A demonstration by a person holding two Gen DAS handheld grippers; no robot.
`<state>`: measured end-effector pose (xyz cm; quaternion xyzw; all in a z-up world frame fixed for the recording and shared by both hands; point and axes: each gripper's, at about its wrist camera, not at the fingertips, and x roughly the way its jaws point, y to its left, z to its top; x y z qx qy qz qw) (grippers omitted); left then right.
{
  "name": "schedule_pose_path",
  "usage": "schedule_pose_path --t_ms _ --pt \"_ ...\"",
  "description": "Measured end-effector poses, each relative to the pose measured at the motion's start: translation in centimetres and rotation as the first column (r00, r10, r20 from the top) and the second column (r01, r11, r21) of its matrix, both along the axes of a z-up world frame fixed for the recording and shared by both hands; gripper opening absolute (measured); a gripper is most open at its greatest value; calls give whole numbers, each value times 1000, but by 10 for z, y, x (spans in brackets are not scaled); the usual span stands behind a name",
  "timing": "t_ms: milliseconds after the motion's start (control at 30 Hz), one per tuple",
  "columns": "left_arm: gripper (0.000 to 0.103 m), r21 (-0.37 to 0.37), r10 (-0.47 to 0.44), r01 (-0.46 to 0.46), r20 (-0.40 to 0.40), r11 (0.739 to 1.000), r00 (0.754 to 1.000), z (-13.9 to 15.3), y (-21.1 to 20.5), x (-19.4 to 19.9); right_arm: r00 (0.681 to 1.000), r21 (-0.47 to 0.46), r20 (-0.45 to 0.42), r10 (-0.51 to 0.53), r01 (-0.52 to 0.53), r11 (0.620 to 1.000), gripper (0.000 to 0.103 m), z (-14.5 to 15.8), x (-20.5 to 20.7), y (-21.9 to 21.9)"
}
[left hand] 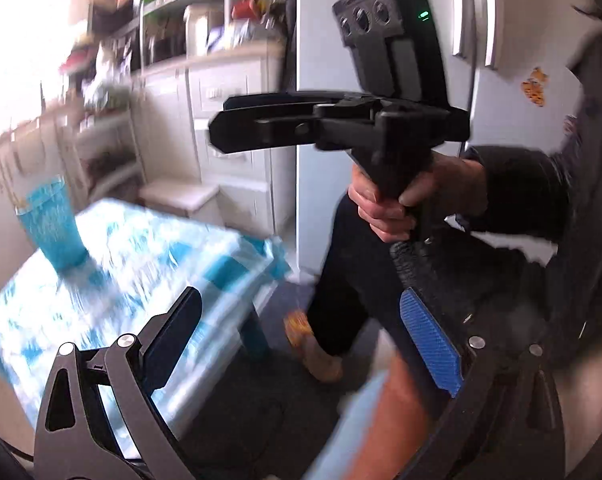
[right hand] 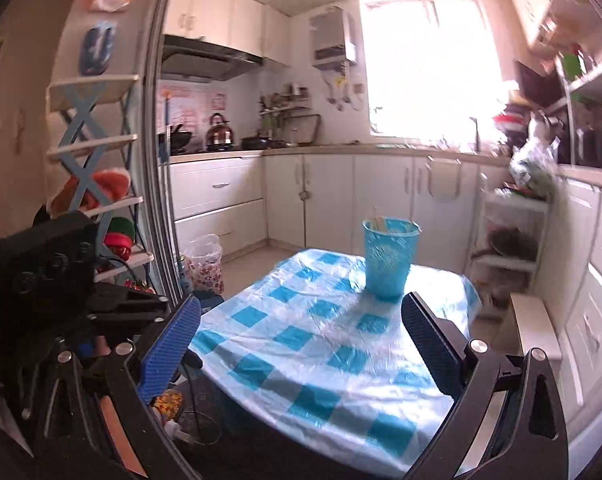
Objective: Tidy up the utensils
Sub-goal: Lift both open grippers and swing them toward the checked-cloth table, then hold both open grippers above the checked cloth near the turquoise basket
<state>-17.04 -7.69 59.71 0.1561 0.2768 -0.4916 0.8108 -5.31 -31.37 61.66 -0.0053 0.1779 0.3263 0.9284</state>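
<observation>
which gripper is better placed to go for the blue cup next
Right, probably. The right gripper is open and faces the blue cup on the checked tablecloth. The left gripper points away; the cup sits at its view's edge.

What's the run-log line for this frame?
left gripper: jaws open, empty | right gripper: jaws open, empty, above table | blue cup: upright on table, sticks inside | phase: no contact

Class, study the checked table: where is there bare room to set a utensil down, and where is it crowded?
Nearly the whole cloth is bare: the stretch from the near edge up to the blue cup. Only the far end is taken, where the cup stands. The white rack beyond the far right corner looks cluttered. Both grippers, left and right, hang open, empty.
</observation>
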Motion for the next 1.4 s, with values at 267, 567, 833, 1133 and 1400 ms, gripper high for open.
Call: schedule_pose_path --t_ms 267,567,833,1133,1400 --pt "96 -93 311 -301 115 949 943 95 11 -42 975 60 11 -223 222 973 96 2 -6 -42" --pt "96 -57 783 -781 31 622 621 60 78 94 918 -147 -137 -373 353 924 96 -34 114 11" --pt "96 -13 854 -855 -48 518 518 -22 122 224 783 -273 -328 -529 457 846 96 -149 252 25" --pt "96 54 871 -871 -95 488 482 -101 137 338 738 -415 -393 -548 389 822 96 -193 323 33" --pt "96 104 891 -889 -144 447 431 -130 143 370 696 -466 -457 -554 343 815 97 -213 319 36"
